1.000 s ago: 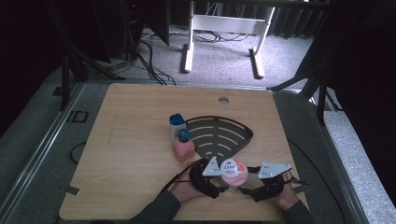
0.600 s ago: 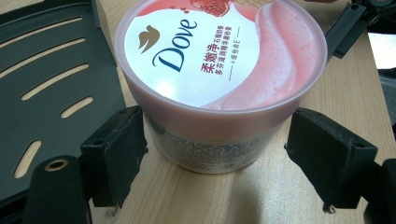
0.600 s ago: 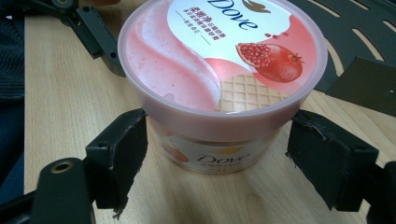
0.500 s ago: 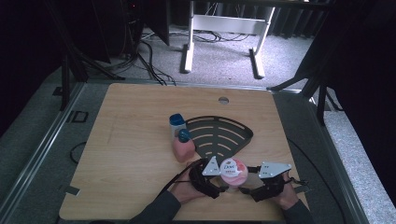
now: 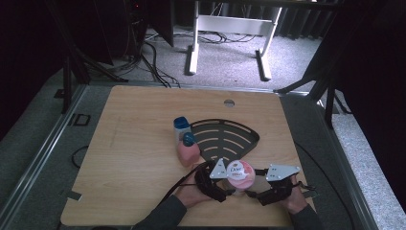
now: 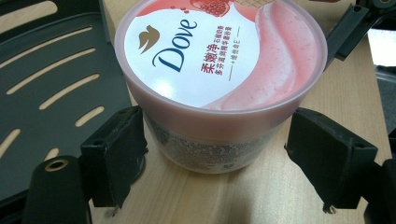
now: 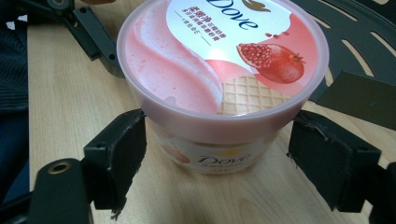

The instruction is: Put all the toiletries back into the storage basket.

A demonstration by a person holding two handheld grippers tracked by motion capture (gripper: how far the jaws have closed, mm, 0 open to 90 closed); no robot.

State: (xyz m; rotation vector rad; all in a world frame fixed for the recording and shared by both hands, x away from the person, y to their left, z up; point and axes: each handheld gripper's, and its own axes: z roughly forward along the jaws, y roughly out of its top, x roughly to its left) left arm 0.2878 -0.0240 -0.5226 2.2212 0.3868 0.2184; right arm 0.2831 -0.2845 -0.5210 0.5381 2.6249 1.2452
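Nearest to me, my left gripper (image 5: 225,184) and my right gripper (image 5: 256,189) sit at the front edge of the counter (image 5: 139,124), facing each other, with the pink tub (image 5: 240,174) standing upright between them. In the left gripper view the tub (image 6: 219,70) lies straight ahead, between my two black fingers (image 6: 116,154). They are spread wider than the tub; one pad looks to be at or very near its wall, the other stands clear, so they are open and grip nothing. The right gripper view tells the same: the tub (image 7: 222,65) dead ahead, lid up, my fingers (image 7: 119,156) spread to either side of it, one close against the wall, the other with a gap. Both hands look about equally near. The tub is round, its axis vertical, so I judge the coming squeeze turns only on the fingers closing level across its wall below the lid's rim.

Just beyond the tub lies the black slotted tray (image 5: 227,139), its near edge close behind the tub. To the tray's left stand a pink bottle (image 5: 187,151) with a blue cap and, just behind it, a blue-capped jar (image 5: 182,127). Past the counter's far edge is grey carpet with cables.
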